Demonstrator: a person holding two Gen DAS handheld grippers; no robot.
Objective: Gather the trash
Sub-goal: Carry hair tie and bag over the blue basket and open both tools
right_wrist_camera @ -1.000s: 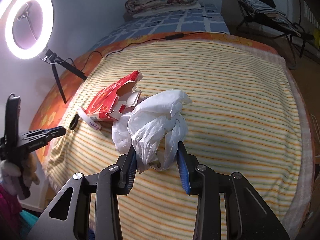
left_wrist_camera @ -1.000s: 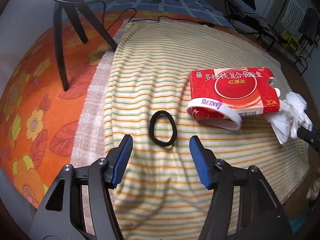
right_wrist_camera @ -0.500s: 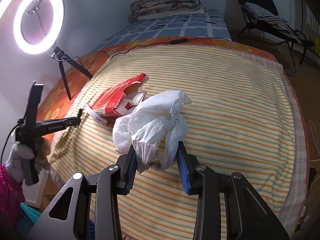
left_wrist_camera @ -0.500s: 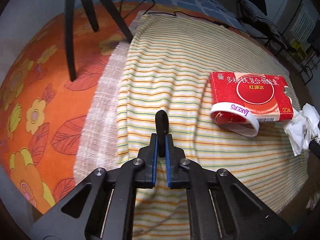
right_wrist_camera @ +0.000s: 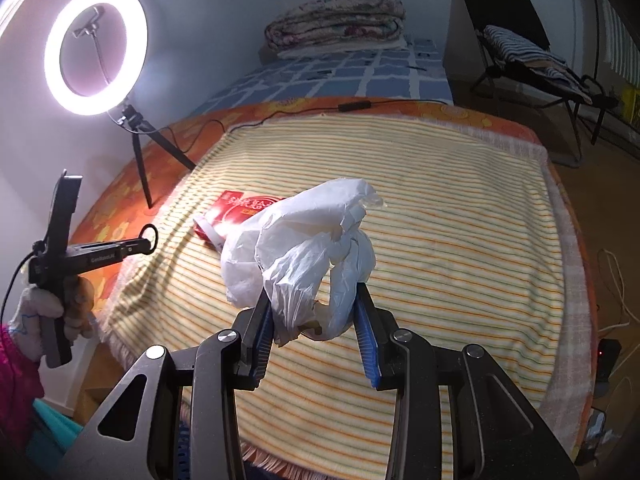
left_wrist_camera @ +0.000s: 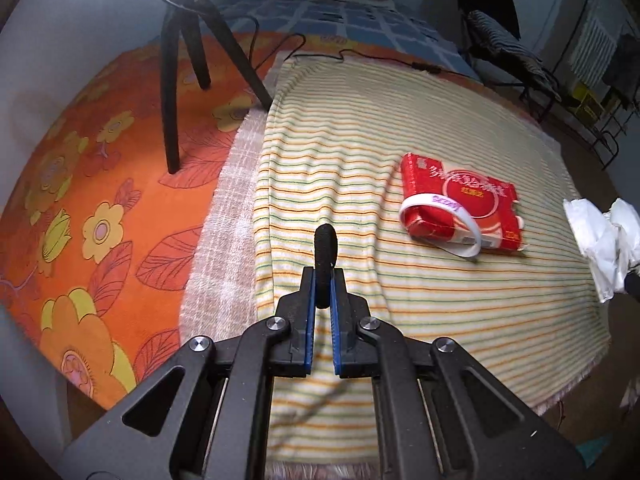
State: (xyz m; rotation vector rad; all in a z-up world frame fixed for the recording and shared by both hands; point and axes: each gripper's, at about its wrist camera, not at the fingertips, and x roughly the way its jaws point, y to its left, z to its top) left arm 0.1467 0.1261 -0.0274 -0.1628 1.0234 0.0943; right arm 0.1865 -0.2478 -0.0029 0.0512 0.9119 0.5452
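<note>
My left gripper [left_wrist_camera: 323, 280] is shut on a black hair tie [left_wrist_camera: 325, 256], which stands up between the blue pads, lifted off the striped blanket [left_wrist_camera: 360, 128]. The same left gripper [right_wrist_camera: 149, 242] shows at the left of the right wrist view, held by a gloved hand [right_wrist_camera: 52, 312]. My right gripper [right_wrist_camera: 314, 312] is shut on a crumpled white plastic bag [right_wrist_camera: 316, 248], held above the blanket [right_wrist_camera: 460, 220]. The bag [left_wrist_camera: 604, 240] also appears at the right edge of the left wrist view. A torn red box [left_wrist_camera: 460, 196] with a white wristband [left_wrist_camera: 440, 216] around it lies on the blanket.
A ring light [right_wrist_camera: 94, 50] on a black tripod [left_wrist_camera: 188, 52] stands on the orange flowered sheet [left_wrist_camera: 80, 184] to the left. A black cable [left_wrist_camera: 360, 58] runs along the blanket's far edge. Folded quilts [right_wrist_camera: 336, 24] and a chair [right_wrist_camera: 528, 56] sit behind the bed.
The left gripper closed on the hair tie and lifted it off the blanket. The right gripper rose a little with the bag still in it.
</note>
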